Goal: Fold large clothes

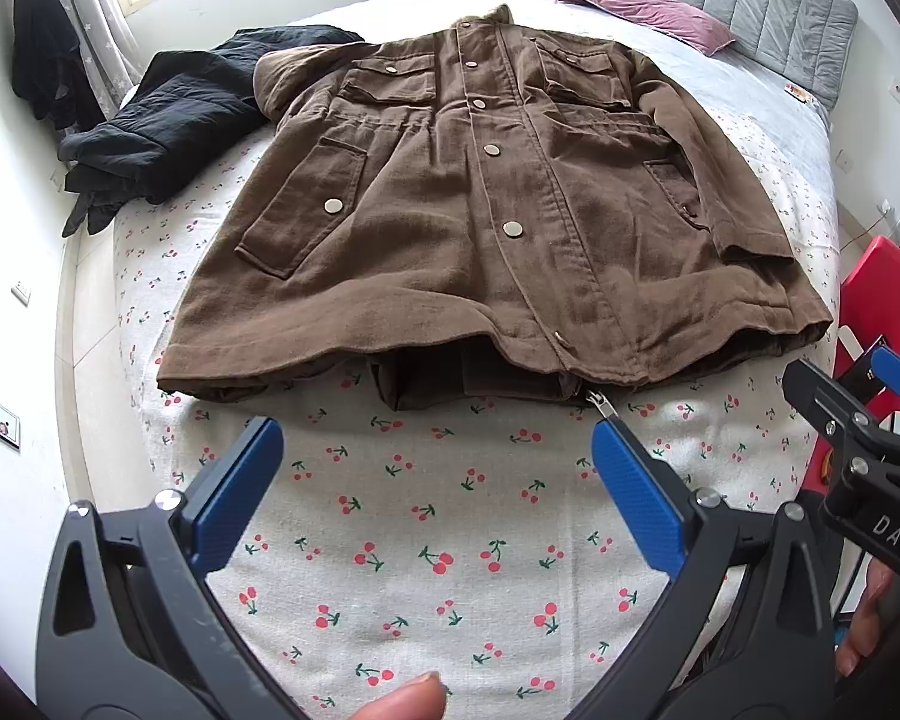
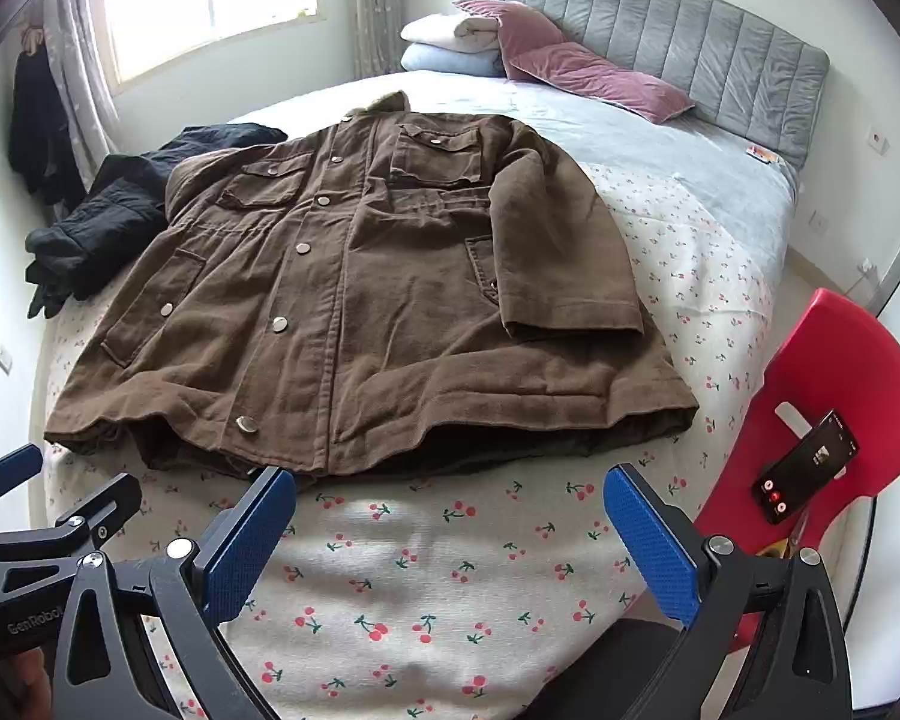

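Ahead, I see the brown jacket (image 1: 486,210) flat on the bed (image 2: 450,588), left sleeve hidden beneath it, while my left gripper (image 1: 438,480) and right gripper (image 2: 450,528) gape wide, empty.

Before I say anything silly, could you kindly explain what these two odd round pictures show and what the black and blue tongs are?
There is no robot here. A person holds a tong-like tool in each hand, and each tool carries a wide-angle camera looking forward along its two blue-padded fingers, which is why the pictures curve at the edges. One picture comes from the left hand-held gripper, the other from the right hand-held gripper. Both are open and hold nothing.

They hover over a bed with a cherry-print sheet. On it a brown jacket lies spread flat, front up, one sleeve folded across its front. A black garment lies crumpled beside it, and pillows sit by the grey headboard. A red chair beside the bed carries a phone.
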A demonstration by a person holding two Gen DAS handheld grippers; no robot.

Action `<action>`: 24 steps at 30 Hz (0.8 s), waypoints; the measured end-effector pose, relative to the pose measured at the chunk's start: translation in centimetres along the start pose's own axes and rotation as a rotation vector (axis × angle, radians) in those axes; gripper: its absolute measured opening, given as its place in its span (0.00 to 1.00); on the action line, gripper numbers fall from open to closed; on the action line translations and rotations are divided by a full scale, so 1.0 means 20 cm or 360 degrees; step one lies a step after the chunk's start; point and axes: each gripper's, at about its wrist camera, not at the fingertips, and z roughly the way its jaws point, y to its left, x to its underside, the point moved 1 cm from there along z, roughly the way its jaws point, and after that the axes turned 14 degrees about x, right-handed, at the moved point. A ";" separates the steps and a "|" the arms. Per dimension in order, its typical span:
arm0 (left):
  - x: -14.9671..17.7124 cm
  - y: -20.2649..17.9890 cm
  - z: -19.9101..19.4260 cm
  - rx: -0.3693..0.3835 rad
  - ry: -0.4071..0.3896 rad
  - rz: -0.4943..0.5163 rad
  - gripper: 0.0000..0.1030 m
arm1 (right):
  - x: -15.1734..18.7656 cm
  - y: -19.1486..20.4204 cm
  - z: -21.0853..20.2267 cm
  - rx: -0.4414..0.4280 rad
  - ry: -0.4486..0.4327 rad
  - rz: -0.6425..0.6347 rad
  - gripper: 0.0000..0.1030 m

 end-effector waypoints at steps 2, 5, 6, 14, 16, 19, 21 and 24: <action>0.00 0.01 0.00 0.0001 0.0001 -0.0002 0.99 | 0.00 0.00 0.00 0.0001 -0.0002 0.0001 1.00; 0.00 0.01 0.00 0.0000 0.0002 -0.0001 0.99 | 0.00 0.00 0.00 0.0000 -0.0001 0.0000 1.00; 0.00 0.00 0.00 0.0000 0.0003 0.0000 0.99 | 0.00 0.00 0.00 0.0001 -0.0001 0.0000 1.00; -0.01 -0.01 0.00 -0.0001 -0.0001 0.0002 0.99 | 0.00 -0.01 0.00 -0.0003 0.0000 0.0003 1.00; -0.01 -0.01 0.00 0.0001 0.0000 0.0003 0.99 | 0.00 0.00 0.00 0.0001 -0.0002 0.0003 1.00; -0.01 -0.01 0.00 0.0000 0.0001 0.0004 0.99 | 0.00 0.00 0.00 -0.0004 0.0000 0.0004 1.00; -0.01 -0.01 0.00 0.0000 -0.0001 0.0001 0.99 | 0.00 0.00 0.00 -0.0001 0.0001 0.0004 1.00; -0.01 -0.01 0.00 0.0000 -0.0001 0.0002 0.99 | 0.00 0.00 0.00 -0.0002 0.0002 0.0005 1.00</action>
